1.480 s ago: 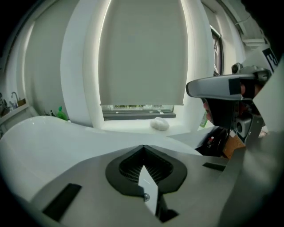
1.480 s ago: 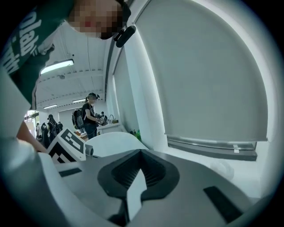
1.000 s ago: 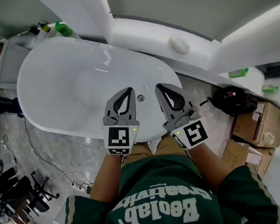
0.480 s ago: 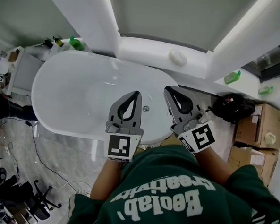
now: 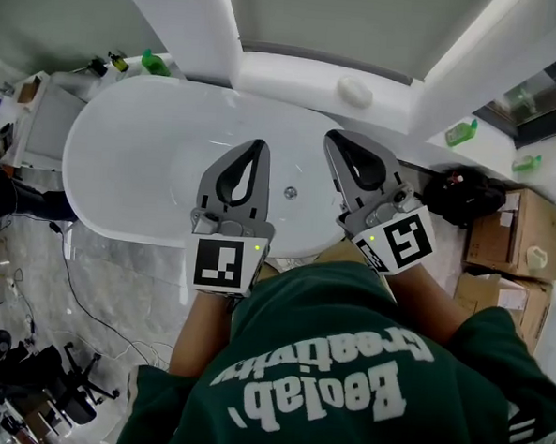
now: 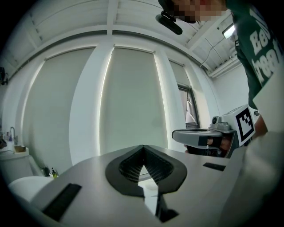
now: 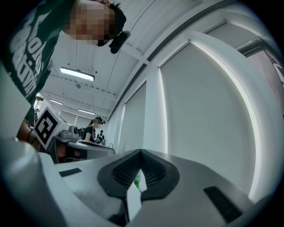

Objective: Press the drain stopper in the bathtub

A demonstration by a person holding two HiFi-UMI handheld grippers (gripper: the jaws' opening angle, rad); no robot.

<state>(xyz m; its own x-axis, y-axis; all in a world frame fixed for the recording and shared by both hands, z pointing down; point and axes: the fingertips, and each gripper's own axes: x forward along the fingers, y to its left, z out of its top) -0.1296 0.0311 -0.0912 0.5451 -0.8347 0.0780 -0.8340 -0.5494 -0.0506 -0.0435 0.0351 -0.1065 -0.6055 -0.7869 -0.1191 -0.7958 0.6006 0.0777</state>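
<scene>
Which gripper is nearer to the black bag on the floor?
Right. The right gripper hangs just left of the black bag; the left gripper is farther left, over the bathtub.

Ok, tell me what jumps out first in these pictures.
A big white oval bathtub fills the upper middle of the head view, its small round drain stopper near the person's end. Over it hang the left gripper and right gripper, both shut and empty, one on either side of the stopper. The person's green sweatshirt fills the bottom.
</scene>
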